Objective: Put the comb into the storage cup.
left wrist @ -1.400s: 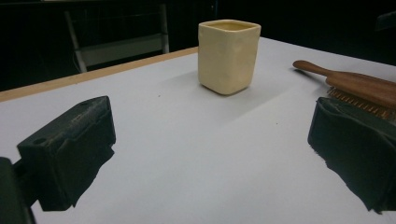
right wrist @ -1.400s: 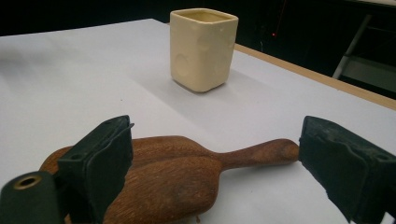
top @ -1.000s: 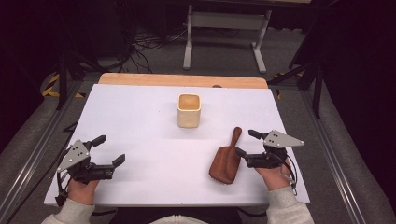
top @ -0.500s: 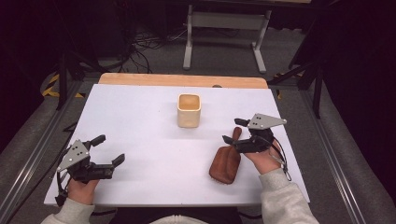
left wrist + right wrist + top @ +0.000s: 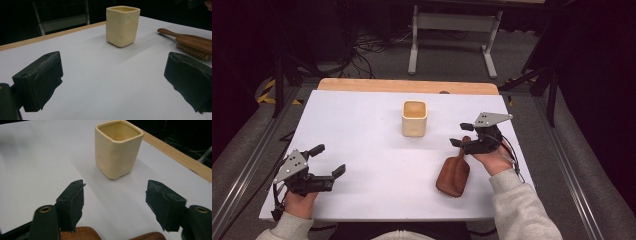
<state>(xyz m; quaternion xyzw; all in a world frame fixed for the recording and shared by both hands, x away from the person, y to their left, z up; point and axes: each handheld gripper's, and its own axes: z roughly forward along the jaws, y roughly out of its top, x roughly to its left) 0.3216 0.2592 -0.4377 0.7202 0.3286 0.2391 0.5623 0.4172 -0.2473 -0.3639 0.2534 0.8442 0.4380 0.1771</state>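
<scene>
A cream square cup (image 5: 414, 118) (image 5: 122, 25) (image 5: 117, 147) stands upright in the middle of the white table (image 5: 362, 125). A brown wooden brush (image 5: 453, 172) (image 5: 190, 43) lies at the right, bristles down, handle pointing away from me. My right gripper (image 5: 460, 134) (image 5: 117, 203) hovers over the handle's tip and faces the cup. Its jaws have just been closing but stand open with only table between them; brush wood (image 5: 82, 233) shows beneath them. My left gripper (image 5: 328, 160) (image 5: 113, 80) rests open and empty near the front left.
A wooden strip (image 5: 407, 86) runs along the table's far edge. Beyond it stand a metal frame (image 5: 452, 30) and cables on the dark floor. Metal rails (image 5: 562, 160) flank the table.
My right gripper has moved away from me and leftwards, from beside the brush's handle to over its tip, nearer the cup, with its jaws narrower. The left gripper has not moved.
</scene>
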